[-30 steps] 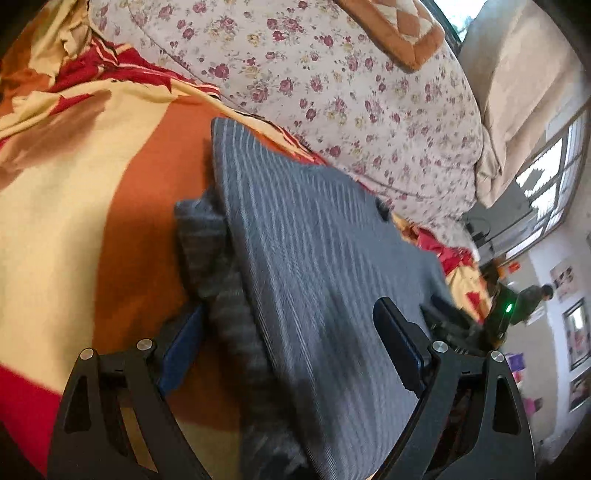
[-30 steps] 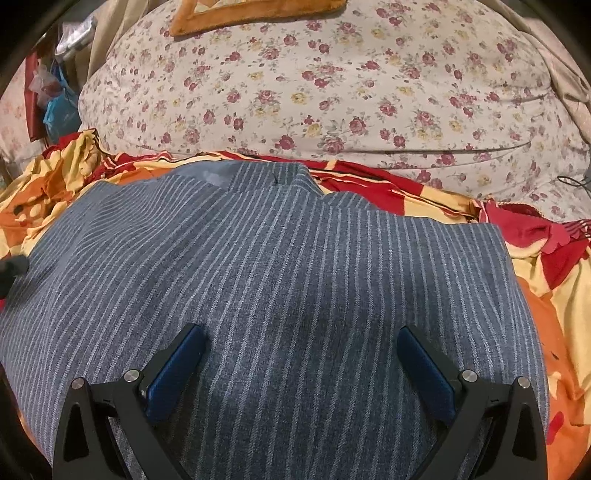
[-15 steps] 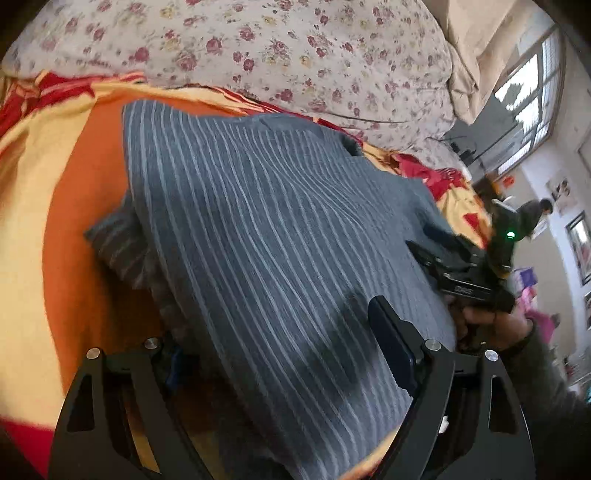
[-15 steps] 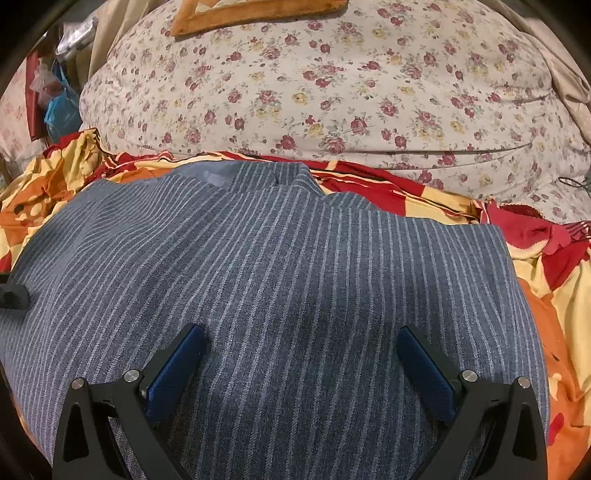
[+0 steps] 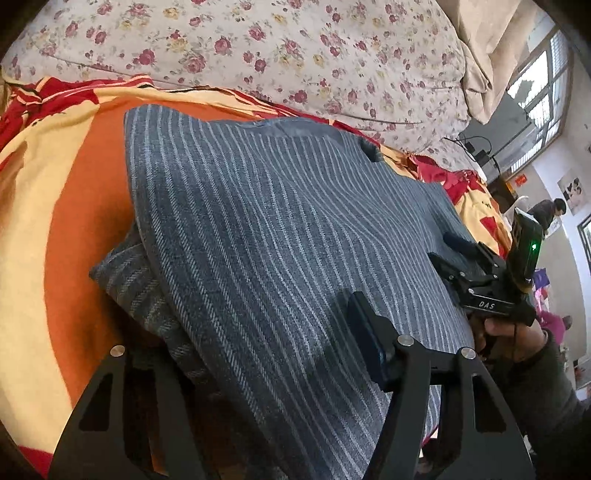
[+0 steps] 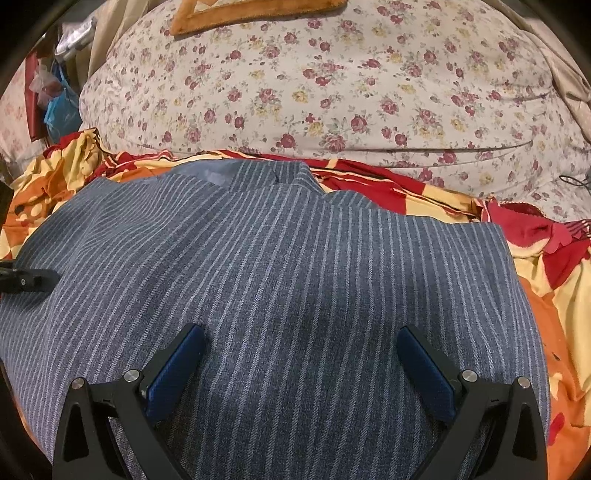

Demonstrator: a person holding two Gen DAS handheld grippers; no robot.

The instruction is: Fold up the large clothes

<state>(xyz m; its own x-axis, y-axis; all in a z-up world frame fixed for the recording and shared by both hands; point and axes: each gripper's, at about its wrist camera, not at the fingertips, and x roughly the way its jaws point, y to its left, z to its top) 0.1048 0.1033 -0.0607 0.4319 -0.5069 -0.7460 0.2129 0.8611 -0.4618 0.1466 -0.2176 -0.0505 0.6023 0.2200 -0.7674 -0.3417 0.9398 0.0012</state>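
A blue-grey woven garment with thin pale pinstripes (image 6: 295,288) lies on a bed sheet blotched in orange, pale yellow and red (image 5: 74,206). Behind is a cream quilt sprigged with small red and yellow roses (image 6: 332,85). An orange-brown bordered cushion (image 6: 258,14) sits above.

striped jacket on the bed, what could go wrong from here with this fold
1. The left gripper is closing its jaws over the striped jacket's folded edge; it may catch only the top layer, leaving the tucked part behind.
2. The right gripper rests on the jacket with open jaws, so a one-sided pull could skew the cloth.
3. The soft bedsheet may bunch and drag along.
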